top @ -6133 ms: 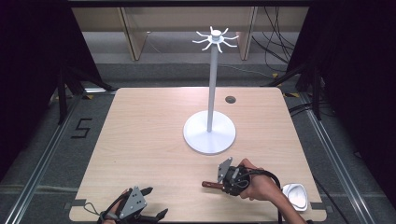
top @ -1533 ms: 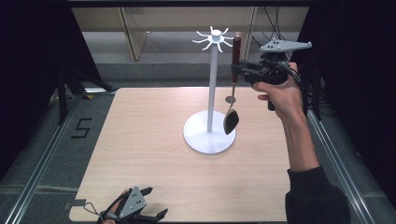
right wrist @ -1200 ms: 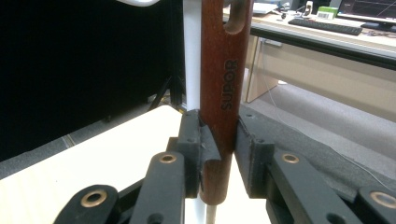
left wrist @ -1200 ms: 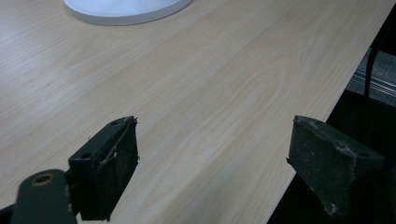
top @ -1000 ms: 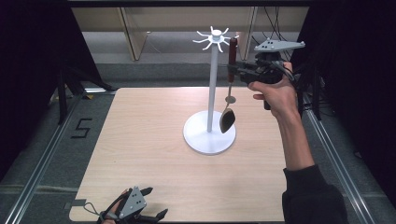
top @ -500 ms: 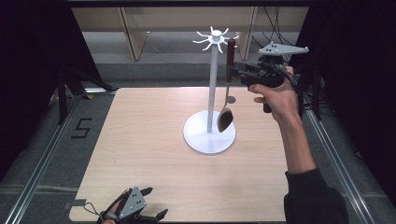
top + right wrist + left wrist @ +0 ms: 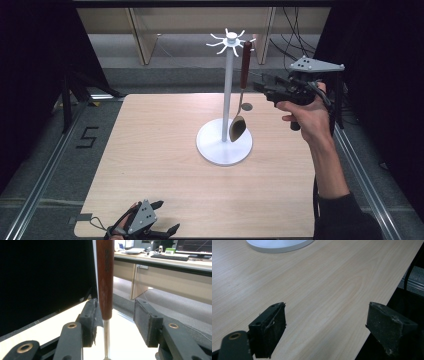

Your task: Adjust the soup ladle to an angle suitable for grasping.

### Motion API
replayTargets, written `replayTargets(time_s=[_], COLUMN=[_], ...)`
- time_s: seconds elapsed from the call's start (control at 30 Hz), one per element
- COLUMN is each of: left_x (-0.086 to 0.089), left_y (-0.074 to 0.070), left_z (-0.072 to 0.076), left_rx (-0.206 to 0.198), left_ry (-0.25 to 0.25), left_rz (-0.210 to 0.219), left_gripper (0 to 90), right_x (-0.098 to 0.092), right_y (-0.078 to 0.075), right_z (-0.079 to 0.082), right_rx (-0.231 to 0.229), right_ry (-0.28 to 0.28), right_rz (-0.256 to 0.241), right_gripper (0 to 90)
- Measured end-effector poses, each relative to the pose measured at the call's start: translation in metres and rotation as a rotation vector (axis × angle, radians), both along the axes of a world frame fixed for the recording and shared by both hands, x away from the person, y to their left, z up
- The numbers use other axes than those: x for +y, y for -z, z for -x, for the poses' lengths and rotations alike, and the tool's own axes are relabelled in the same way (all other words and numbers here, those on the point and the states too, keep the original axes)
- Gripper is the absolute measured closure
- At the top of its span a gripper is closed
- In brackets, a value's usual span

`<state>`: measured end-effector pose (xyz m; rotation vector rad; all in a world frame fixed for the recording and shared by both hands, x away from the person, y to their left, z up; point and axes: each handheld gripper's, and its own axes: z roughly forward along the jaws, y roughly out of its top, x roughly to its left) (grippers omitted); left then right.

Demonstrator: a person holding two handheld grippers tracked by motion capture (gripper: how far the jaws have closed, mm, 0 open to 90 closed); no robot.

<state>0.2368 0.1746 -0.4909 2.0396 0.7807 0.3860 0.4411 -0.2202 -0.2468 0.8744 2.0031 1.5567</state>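
Note:
A spoon with a dark red wooden handle (image 7: 245, 64) and a metal bowl (image 7: 237, 129) hangs upright from a hook at the top of the white stand (image 7: 228, 95), whose round base (image 7: 215, 150) sits mid-table. My right gripper (image 7: 260, 89) is held in the air just right of the handle, open. In the right gripper view the handle (image 7: 105, 277) stands between the parted jaws, close to the left one, and my right gripper (image 7: 116, 315) is not closed on it. My left gripper (image 7: 167, 217) rests at the table's near edge, open and empty (image 7: 325, 332).
The light wooden table (image 7: 150, 150) ends near the left gripper, with dark floor beyond its edge (image 7: 409, 290). A small dark round spot (image 7: 246, 106) lies on the table behind the stand. Metal rails (image 7: 45, 170) run along both sides. Desks and cables stand at the back.
The right gripper lifted the spoon from the table to the stand's top. In the last half second its jaws opened and it drew back to the right, leaving the spoon hanging.

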Motion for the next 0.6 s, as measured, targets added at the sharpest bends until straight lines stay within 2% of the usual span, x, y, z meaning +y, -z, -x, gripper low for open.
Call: replayTargets(time_s=[0.03,0.07,0.1,0.13,0.17,0.23,0.27,0.37,0.53,0.6], left_x=[0.0,0.002,0.002,0.0,0.0,0.001,0.001,0.001,0.001,0.001], left_y=[0.001,-0.001,0.0,0.0,0.0,0.0,0.0,0.0,-0.001,0.0], left_z=[0.0,-0.001,-0.001,0.0,0.0,-0.001,-0.001,-0.001,0.0,-0.001], left_rx=[-0.012,-0.003,-0.014,-0.009,-0.003,-0.002,-0.001,-0.005,0.001,-0.003], left_ry=[-0.005,0.005,0.0,-0.006,-0.002,0.001,0.0,-0.002,0.003,-0.004], left_rz=[0.005,-0.02,-0.031,-0.005,0.0,-0.018,-0.011,-0.009,-0.012,-0.015], left_gripper=[15.1,15.1,15.1,15.1,15.1,15.1,15.1,15.1,15.1,15.1], right_x=[-0.002,-0.002,-0.003,-0.004,-0.004,-0.005,-0.005,-0.006,-0.005,-0.004], right_y=[0.001,0.003,0.004,0.006,0.007,0.008,0.009,0.012,0.015,0.017], right_z=[0.0,0.001,0.003,0.005,0.007,0.007,0.009,0.01,0.017,0.02], right_rx=[-0.015,-0.009,0.004,0.014,0.019,0.007,0.017,-0.011,-0.02,-0.009], right_ry=[-0.003,-0.004,0.001,-0.005,0.0,-0.009,-0.007,-0.018,-0.027,-0.024], right_rz=[0.009,0.001,-0.001,-0.005,-0.008,-0.007,-0.01,0.01,0.008,0.007], right_gripper=[53.7,53.6,53.4,53.0,53.0,52.8,52.5,52.1,49.0,47.5])
